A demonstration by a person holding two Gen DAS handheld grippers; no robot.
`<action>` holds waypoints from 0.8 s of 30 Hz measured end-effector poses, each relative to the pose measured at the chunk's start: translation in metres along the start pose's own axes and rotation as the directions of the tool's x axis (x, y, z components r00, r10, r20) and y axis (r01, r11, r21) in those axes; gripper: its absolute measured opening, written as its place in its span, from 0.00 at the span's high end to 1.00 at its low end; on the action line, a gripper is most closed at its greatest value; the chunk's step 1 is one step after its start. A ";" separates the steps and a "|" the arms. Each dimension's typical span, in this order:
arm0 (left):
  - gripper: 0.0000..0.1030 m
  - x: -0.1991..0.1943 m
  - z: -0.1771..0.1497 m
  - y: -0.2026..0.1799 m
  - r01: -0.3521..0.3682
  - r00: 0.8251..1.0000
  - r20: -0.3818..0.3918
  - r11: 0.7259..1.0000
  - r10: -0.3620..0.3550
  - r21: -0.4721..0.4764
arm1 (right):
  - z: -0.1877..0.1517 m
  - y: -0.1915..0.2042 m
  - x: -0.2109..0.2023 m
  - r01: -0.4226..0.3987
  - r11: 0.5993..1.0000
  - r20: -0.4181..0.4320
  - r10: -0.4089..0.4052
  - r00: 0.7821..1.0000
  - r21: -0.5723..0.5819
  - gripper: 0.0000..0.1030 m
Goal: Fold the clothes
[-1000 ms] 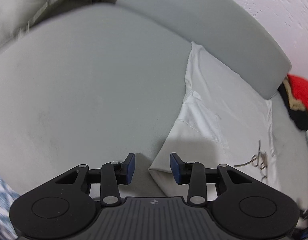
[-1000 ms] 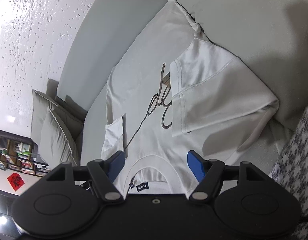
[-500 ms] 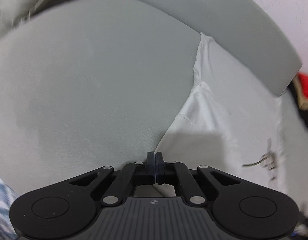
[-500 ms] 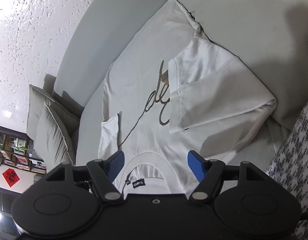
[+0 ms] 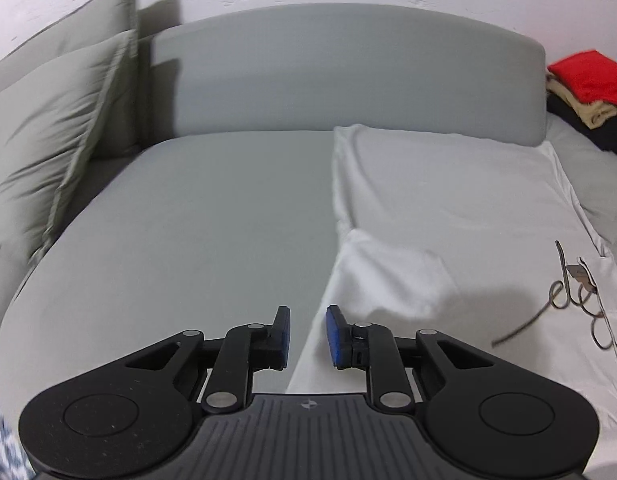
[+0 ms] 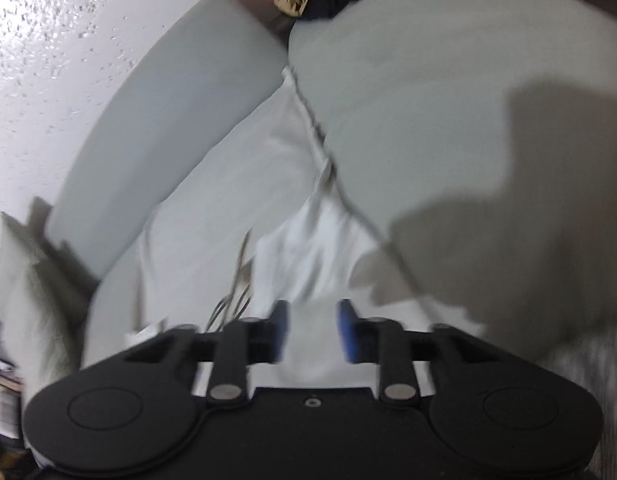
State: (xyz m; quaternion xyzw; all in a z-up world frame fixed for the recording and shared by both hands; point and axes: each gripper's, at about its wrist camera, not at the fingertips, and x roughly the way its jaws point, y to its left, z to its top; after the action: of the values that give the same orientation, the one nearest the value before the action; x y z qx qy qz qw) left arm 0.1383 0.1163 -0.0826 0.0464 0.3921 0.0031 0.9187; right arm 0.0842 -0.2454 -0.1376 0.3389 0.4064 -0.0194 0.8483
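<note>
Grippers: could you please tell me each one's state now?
Left gripper: jaws just opening, nothing held.
Right gripper: jaws just closing over the shirt; grip unclear.

Grey sofa, white T-shirt spread flat, clothes pile

Left tool reopening, right tool closing

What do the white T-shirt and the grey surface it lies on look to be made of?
The white T-shirt looks like soft matte knit, probably cotton: it creases and drapes limply, with a thin dark script print on the front. The grey sofa seat seems to be a smooth, tightly stretched woven or jersey cover over padding, going by its even, dull surface and rounded edges. The exact fibres cannot be told.
</note>
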 end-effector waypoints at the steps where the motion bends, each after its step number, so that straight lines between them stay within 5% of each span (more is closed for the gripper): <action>1: 0.83 0.010 0.005 -0.004 -0.005 1.000 -0.012 1.000 0.005 0.010 | 0.006 0.002 0.007 0.019 1.000 0.017 -0.019 1.000 -0.022 0.79; 6: 0.84 0.060 0.020 -0.017 -0.046 0.993 -0.110 0.997 0.052 0.064 | 0.032 0.015 0.055 0.102 0.988 0.023 -0.100 0.995 -0.113 0.79; 8: 0.77 0.073 0.019 -0.017 -0.070 0.986 -0.148 0.995 0.079 0.065 | 0.035 0.016 0.074 0.165 0.973 0.021 -0.163 0.986 -0.162 0.79; 10: 0.76 0.071 0.016 -0.012 -0.087 0.983 -0.158 0.995 0.092 0.038 | 0.032 0.016 0.085 0.219 0.954 0.010 -0.221 0.975 -0.204 0.86; 22: 0.71 -0.022 -0.047 0.019 -0.064 0.974 -0.218 0.998 0.065 0.011 | -0.044 -0.002 -0.025 0.238 0.943 -0.073 -0.260 0.963 -0.232 0.79; 24: 0.71 -0.033 -0.051 0.022 -0.077 0.977 -0.198 0.997 0.077 0.011 | -0.049 0.003 -0.042 0.231 0.946 -0.056 -0.249 0.967 -0.226 0.64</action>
State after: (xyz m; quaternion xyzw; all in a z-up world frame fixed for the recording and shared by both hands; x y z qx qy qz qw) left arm 0.0787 0.1411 -0.0920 0.0624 0.4798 0.0427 0.8741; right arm 0.0240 -0.2243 -0.1282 0.1925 0.4796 -0.0638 0.8537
